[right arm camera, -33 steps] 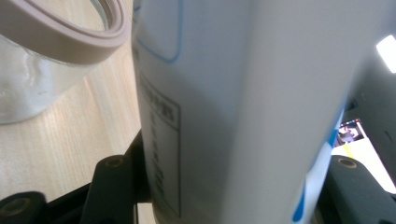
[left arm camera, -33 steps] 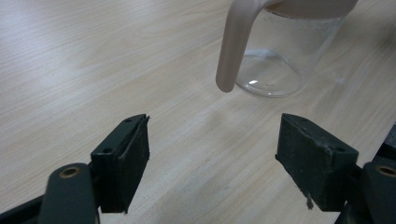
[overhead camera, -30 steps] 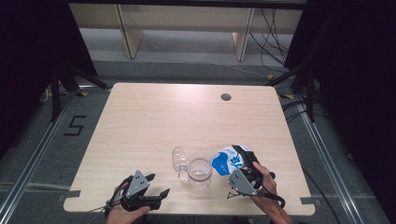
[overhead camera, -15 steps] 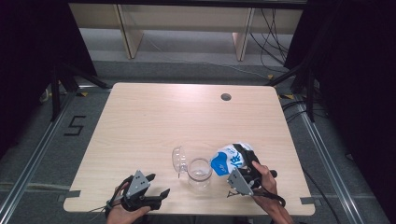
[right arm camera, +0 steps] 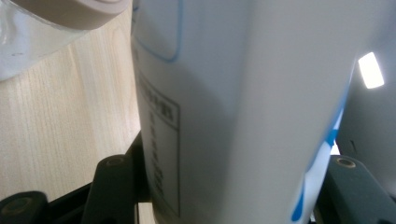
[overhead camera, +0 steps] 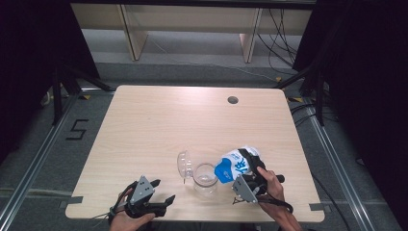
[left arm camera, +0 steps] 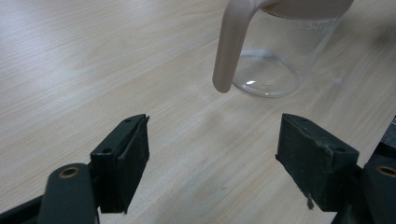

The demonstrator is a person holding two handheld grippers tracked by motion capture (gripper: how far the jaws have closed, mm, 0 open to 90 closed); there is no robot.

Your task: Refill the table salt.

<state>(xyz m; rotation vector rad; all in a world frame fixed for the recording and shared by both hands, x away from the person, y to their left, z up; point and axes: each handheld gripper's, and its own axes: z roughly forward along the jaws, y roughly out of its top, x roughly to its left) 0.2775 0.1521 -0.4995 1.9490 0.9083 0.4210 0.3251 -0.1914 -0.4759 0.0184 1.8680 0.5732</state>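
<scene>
Carton tipped over the clear jug, nothing moving

The right tool point(overhead camera: 242, 169) clamps the blue-and-white carton point(overhead camera: 235, 164), tilted with its top at the jug point(overhead camera: 205, 177) rim, unchanged from a second ago; no stream is visible, so pouring looks unstarted or finished. Left of the jug, the left tool point(overhead camera: 161, 191) rests wide open and empty on the table point(overhead camera: 159, 120).

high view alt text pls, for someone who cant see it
On a light wooden table, the right gripper holds a blue-and-white carton tilted over a clear glass jug with its lid open. The left gripper rests near the table's front edge, fingers open and empty.
</scene>
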